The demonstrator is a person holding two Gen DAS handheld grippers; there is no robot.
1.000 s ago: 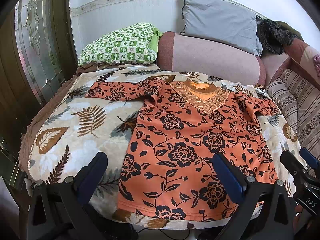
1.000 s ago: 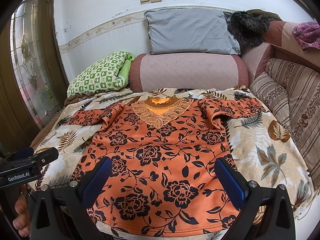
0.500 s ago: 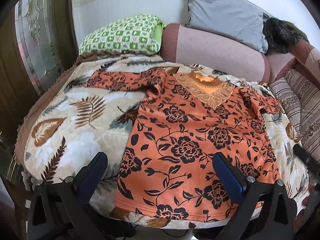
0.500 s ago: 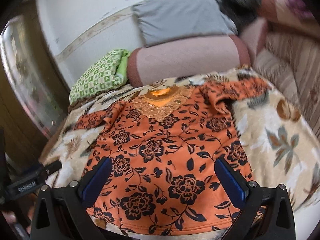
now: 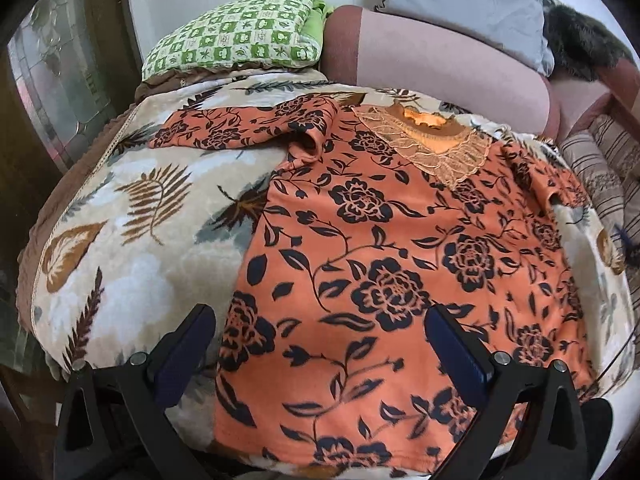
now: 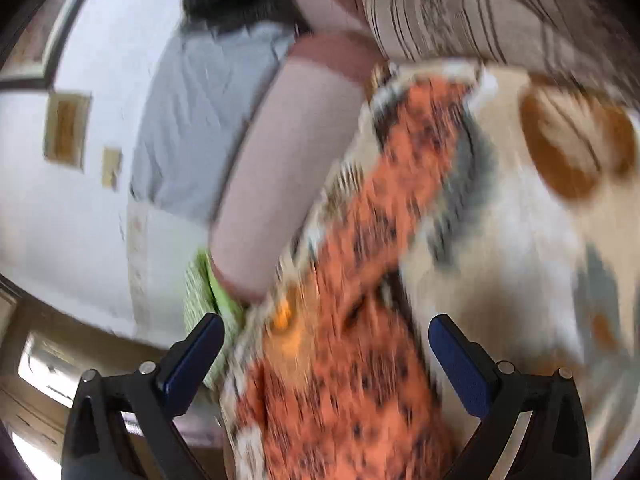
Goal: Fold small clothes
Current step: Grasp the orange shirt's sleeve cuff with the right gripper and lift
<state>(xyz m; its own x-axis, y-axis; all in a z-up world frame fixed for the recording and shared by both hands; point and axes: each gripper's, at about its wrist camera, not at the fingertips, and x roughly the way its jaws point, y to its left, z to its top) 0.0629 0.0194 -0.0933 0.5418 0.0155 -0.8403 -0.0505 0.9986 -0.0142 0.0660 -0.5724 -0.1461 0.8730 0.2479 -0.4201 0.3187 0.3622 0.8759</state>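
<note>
Ahead of my jaws the leaf-print blanket (image 5: pixel 132 240) carries the orange floral top (image 5: pixel 384 264) spread flat for folding, its hem between my left gripper (image 5: pixel 320 344)'s released, empty jaws, and my right gripper (image 6: pixel 326 354), likewise released, faces its blurred sleeve.

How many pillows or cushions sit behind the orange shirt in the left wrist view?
2: a green checked pillow at back left, a grey cushion atop the pink sofa back. More may be hidden beyond the frame.

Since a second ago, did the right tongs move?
Yes. The right tongs swung right and rolled over: the grey pillow, which sat top centre before, now lies tilted at left, and the shirt looks blurred.
</note>
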